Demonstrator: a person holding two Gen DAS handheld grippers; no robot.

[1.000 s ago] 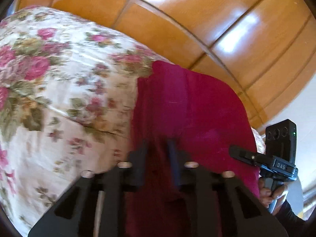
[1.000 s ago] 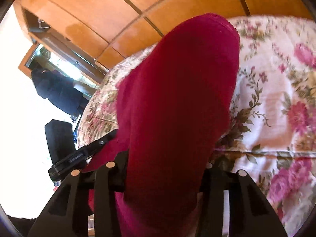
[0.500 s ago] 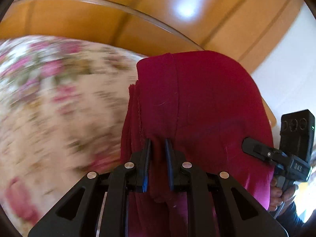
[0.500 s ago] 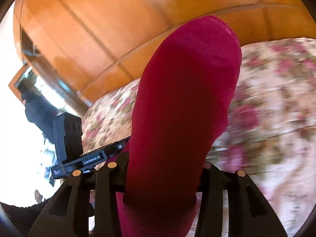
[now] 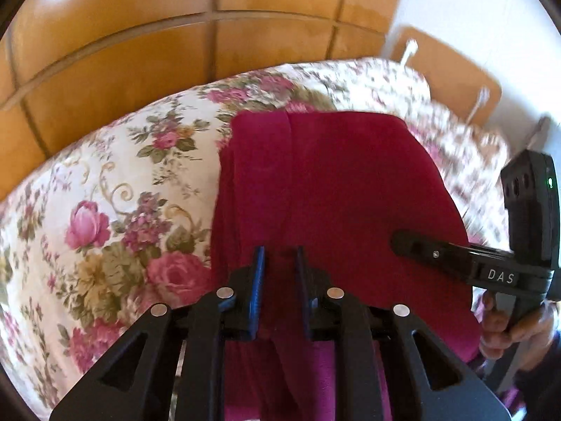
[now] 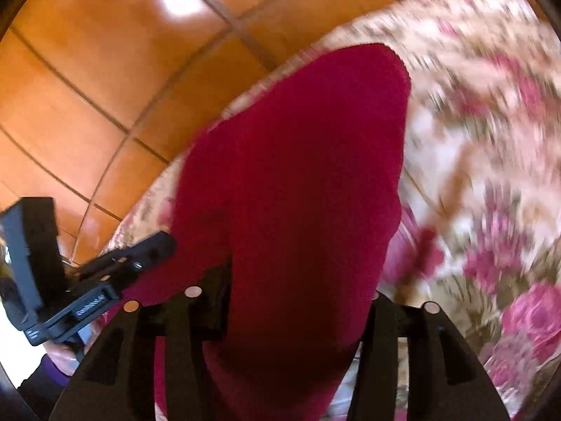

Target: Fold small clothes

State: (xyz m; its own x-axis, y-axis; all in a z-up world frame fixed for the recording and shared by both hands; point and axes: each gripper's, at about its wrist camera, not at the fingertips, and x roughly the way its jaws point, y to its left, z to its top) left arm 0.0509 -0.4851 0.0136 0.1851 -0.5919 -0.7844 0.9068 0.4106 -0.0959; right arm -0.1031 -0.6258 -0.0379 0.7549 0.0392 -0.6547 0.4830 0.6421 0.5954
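Observation:
A crimson garment [image 5: 343, 182] hangs folded between both grippers, its far part spread over a floral bedspread [image 5: 115, 193]. My left gripper [image 5: 278, 256] has a bunched fold of the cloth between its blue pads, and its jaws are opening slightly. At the right edge of the left wrist view my right gripper [image 5: 413, 244] clasps the garment's other side, in a person's hand [image 5: 501, 329]. In the right wrist view the garment [image 6: 298, 158] drapes thickly over my right gripper [image 6: 298, 270] and hides its fingertips. Those jaws are opening with the cloth filling the gap. My left gripper [image 6: 154, 245] shows at the left.
Glossy orange wooden panels [image 5: 140, 52] rise behind the bed. A brown board [image 5: 448, 73] stands against a white wall at the upper right. The bedspread [image 6: 491, 140] stretches to the right of the garment.
Both grippers have swept sideways over the bed, carrying the garment, and rolled. More bedspread now shows beyond the cloth. The right jaws stand a little wider.

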